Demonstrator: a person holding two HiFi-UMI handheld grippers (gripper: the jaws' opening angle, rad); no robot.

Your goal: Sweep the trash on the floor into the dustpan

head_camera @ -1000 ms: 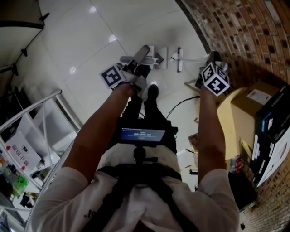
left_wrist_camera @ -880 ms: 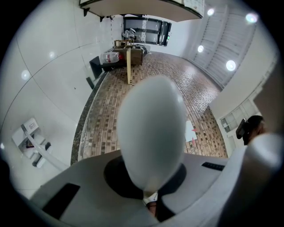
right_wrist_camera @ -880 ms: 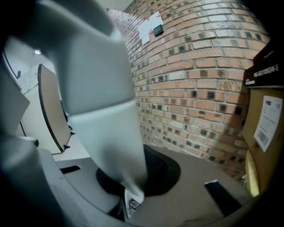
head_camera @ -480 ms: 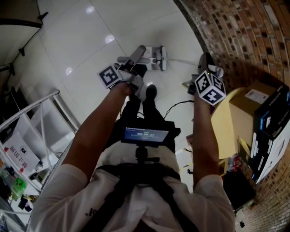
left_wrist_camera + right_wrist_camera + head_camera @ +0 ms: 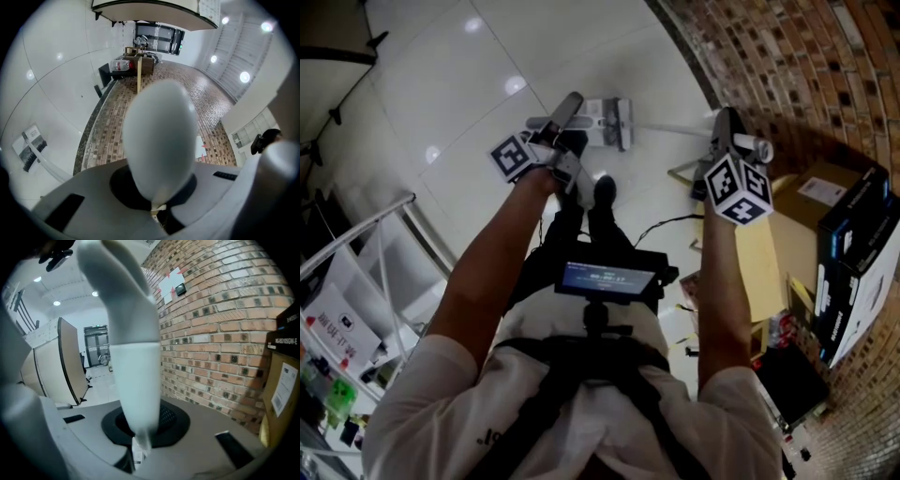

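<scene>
The left gripper [image 5: 562, 136] is clamped tight on a grey handle [image 5: 573, 107], and its own view shows the 2 jaws of this gripper [image 5: 157, 213] pinched round the root of that pale, rounded handle [image 5: 161, 140], which runs forward from them. The right gripper [image 5: 724, 129] is narrowed onto a white pole [image 5: 675, 127]; seen from the right gripper [image 5: 138, 446], the pole [image 5: 133, 357] rises out of the closed jaws with the brick wall [image 5: 220, 333] beside it. Handle and pole both lead to a white cluster of sweeping heads [image 5: 609, 114] lying on the white tiled floor [image 5: 469, 84], ahead of the person's dark shoes [image 5: 604, 191] and between the 2 grippers (which part is the dustpan and which the brush head cannot be told from above). Any trash near it is too small to make out. The brick wall [image 5: 769, 56] curves along the right, with a cardboard box [image 5: 820, 192] and black boxes [image 5: 853, 262] stacked at its foot, and a metal rack [image 5: 384, 244] stands at the left.
</scene>
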